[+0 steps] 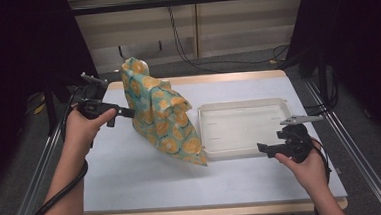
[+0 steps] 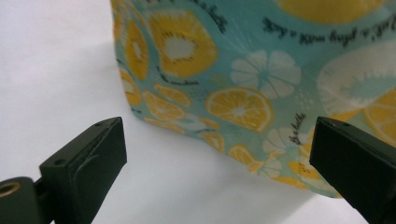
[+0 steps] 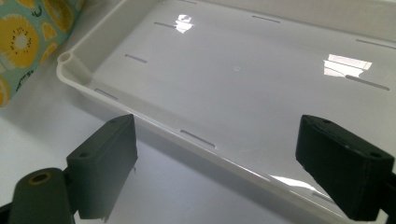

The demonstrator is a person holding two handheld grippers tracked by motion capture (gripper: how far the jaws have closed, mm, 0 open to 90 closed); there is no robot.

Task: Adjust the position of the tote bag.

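Note:
A teal pouch printed with orange citrus slices point(image 1: 161, 112) stands upright on the white table, just left of a shallow white tray point(image 1: 238, 107). My left gripper point(image 1: 128, 112) points at the pouch's left side at mid height, open, the pouch point(image 2: 243, 79) close ahead of its jaws. My right gripper point(image 1: 262, 148) hovers at the tray's near edge, open and holding nothing. Between its jaws I see the tray's front rim point(image 3: 196, 142) and its bare inside, and the pouch point(image 3: 23, 42) at the upper left.
The white table top point(image 1: 132, 176) has free room in front of the pouch and tray. Metal rails point(image 1: 37, 177) run along both sides of the table. Cables point(image 1: 184, 42) hang over the floor behind it.

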